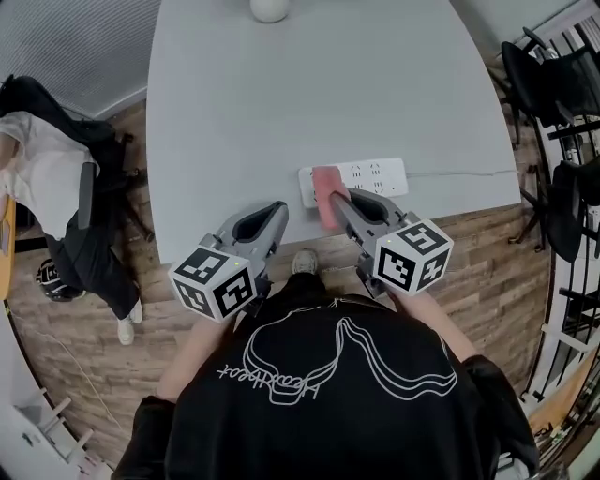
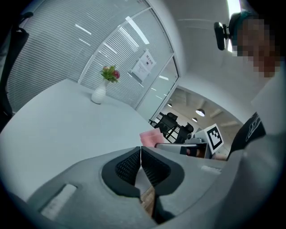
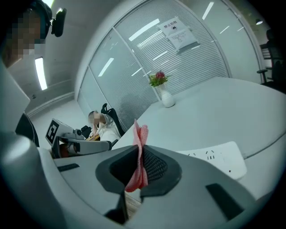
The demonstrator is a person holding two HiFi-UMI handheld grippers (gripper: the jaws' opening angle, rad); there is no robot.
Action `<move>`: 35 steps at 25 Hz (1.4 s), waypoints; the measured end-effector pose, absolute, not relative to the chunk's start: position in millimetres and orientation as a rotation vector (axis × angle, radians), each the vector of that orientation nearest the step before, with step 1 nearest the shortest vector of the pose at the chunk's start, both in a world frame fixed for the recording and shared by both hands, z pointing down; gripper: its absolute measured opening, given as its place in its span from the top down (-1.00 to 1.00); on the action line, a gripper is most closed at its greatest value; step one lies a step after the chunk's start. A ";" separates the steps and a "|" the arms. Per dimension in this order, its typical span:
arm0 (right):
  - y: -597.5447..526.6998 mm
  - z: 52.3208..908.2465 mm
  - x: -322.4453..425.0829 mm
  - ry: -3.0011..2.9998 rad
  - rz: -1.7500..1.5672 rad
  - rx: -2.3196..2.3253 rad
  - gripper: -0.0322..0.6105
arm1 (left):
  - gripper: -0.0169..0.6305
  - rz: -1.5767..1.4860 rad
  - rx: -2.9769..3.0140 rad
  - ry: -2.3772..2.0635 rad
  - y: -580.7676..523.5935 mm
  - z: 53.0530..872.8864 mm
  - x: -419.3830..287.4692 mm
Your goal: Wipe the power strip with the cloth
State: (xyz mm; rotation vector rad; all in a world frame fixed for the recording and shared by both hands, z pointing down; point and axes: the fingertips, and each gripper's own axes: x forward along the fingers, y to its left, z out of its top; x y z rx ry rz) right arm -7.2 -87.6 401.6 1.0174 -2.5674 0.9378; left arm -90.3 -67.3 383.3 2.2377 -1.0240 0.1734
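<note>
A white power strip (image 1: 361,178) lies near the front edge of the grey table (image 1: 281,103), its cord running right. In the head view a pink cloth (image 1: 327,197) covers the strip's left part and hangs from my right gripper (image 1: 339,200), which is shut on it. The right gripper view shows the cloth (image 3: 140,154) pinched upright between the jaws, with the strip (image 3: 219,159) to the right. My left gripper (image 1: 277,214) is shut with nothing in it, hovering at the table's front edge, left of the strip. In the left gripper view its jaws (image 2: 141,164) meet, and the cloth (image 2: 149,137) shows beyond.
A white vase (image 1: 269,8) with flowers stands at the table's far edge. A seated person in white (image 1: 37,164) is on the left by a chair. Black office chairs (image 1: 553,112) stand at the right. Wooden floor lies below the table's front edge.
</note>
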 end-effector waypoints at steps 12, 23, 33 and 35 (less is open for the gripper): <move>-114.4 457.4 -41.0 -2.432 0.929 0.971 0.79 | 0.91 0.210 2.144 -1.019 -87.0 428.4 -108.6; -122.2 479.5 -48.2 -2.338 0.885 0.963 0.79 | 0.90 0.220 2.100 -1.040 -98.9 441.5 -120.9; -123.1 488.6 -48.8 -2.269 0.838 0.972 0.79 | 0.91 0.241 2.098 -1.025 -98.1 447.4 -119.2; -123.9 488.9 -47.1 -2.264 0.829 0.972 0.79 | 0.90 0.244 2.098 -1.023 -98.8 447.8 -116.9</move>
